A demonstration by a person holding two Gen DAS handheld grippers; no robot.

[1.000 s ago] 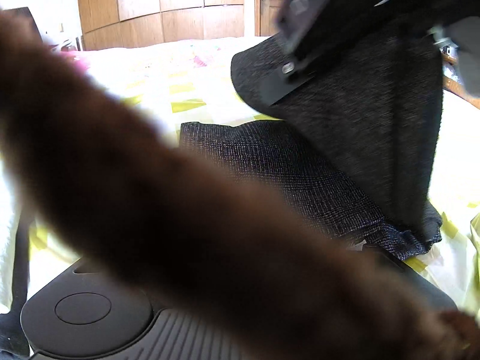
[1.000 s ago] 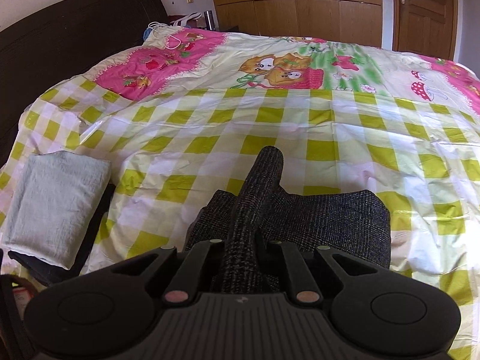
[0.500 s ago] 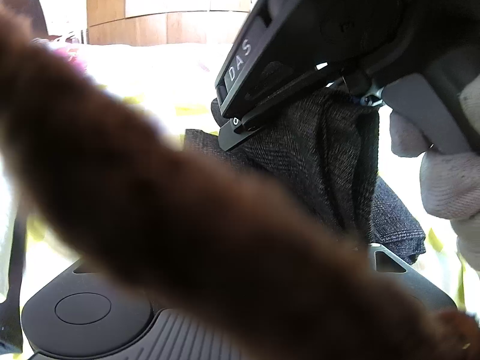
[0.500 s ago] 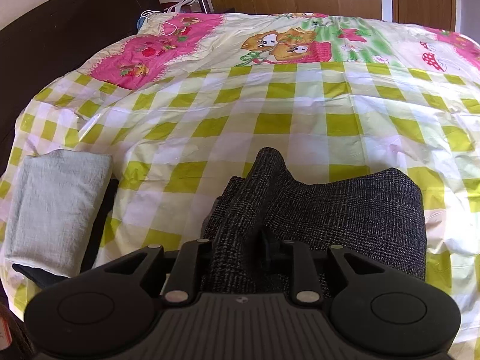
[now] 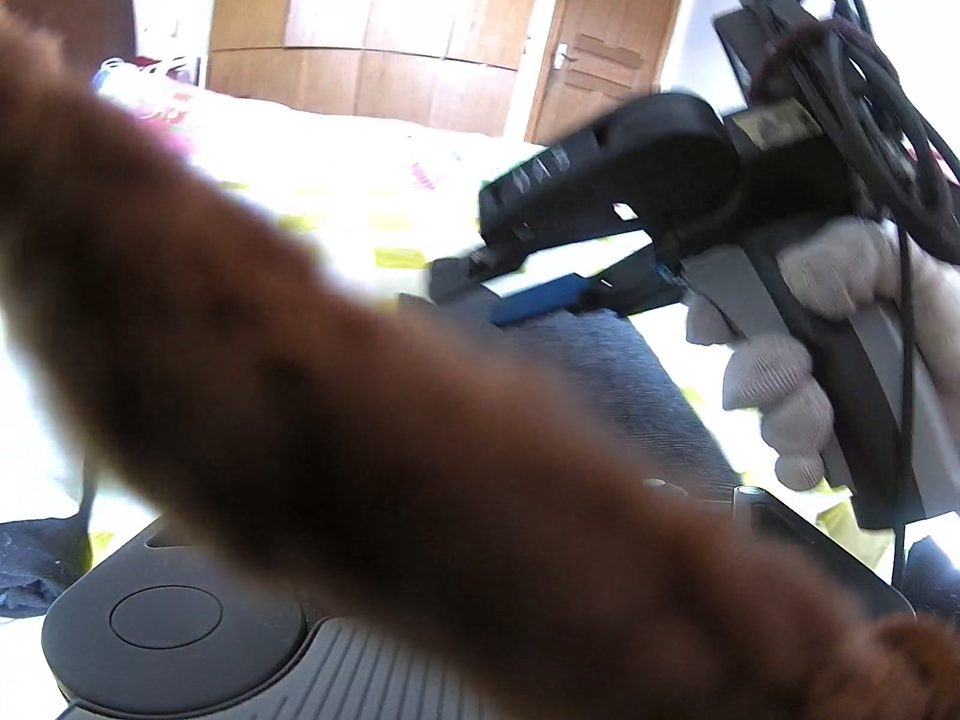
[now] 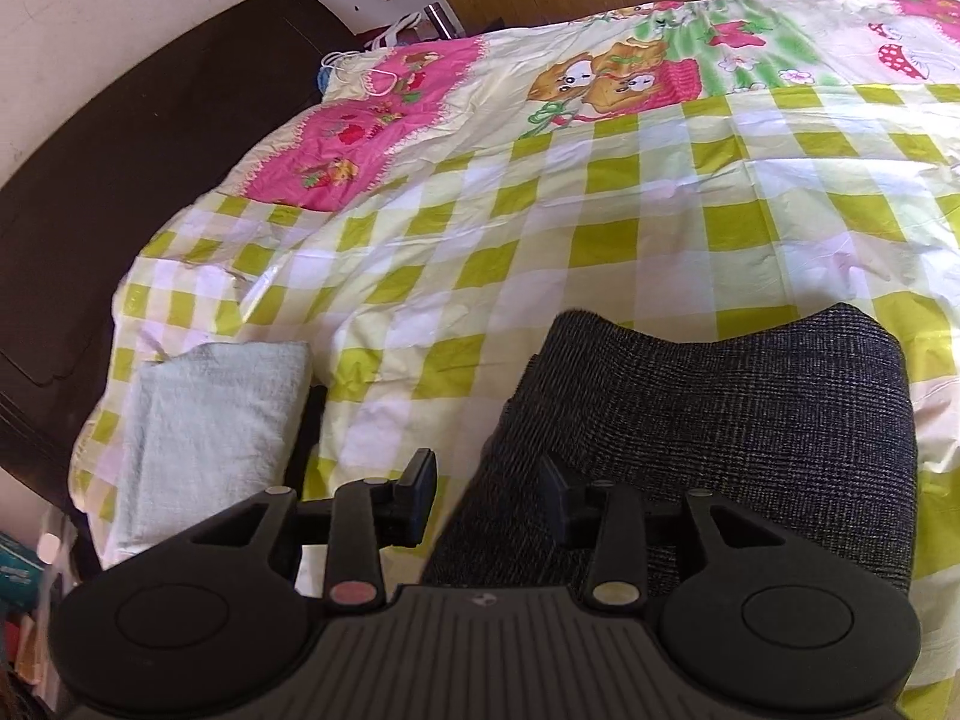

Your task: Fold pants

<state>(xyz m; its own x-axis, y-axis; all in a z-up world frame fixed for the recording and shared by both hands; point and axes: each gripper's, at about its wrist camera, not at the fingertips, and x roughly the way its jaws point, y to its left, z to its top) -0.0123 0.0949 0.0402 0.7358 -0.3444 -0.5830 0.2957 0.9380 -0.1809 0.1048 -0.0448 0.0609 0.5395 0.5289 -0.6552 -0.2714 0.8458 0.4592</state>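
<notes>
Dark grey woven pants [image 6: 720, 420] lie folded into a thick rectangle on the checked bedspread [image 6: 600, 240]. My right gripper [image 6: 489, 483] hovers open over their near left corner, one finger off the cloth and one above it, holding nothing. From the left wrist view the pants [image 5: 630, 384] show under the right gripper [image 5: 474, 294], which a gloved hand [image 5: 780, 396] holds. A blurred brown fuzzy strand [image 5: 360, 390] crosses that view and hides my left gripper's fingers; only its body [image 5: 168, 618] shows.
A folded pale towel [image 6: 204, 420] lies at the bed's left edge beside the dark headboard [image 6: 120, 180]. Wooden wardrobes and a door [image 5: 600, 60] stand beyond the bed. Black cables [image 5: 870, 90] hang off the right gripper's back.
My right gripper has opened and let go of the raised fold. The pants have dropped flat into a folded rectangle. In the left wrist view the right gripper has drawn back to the right.
</notes>
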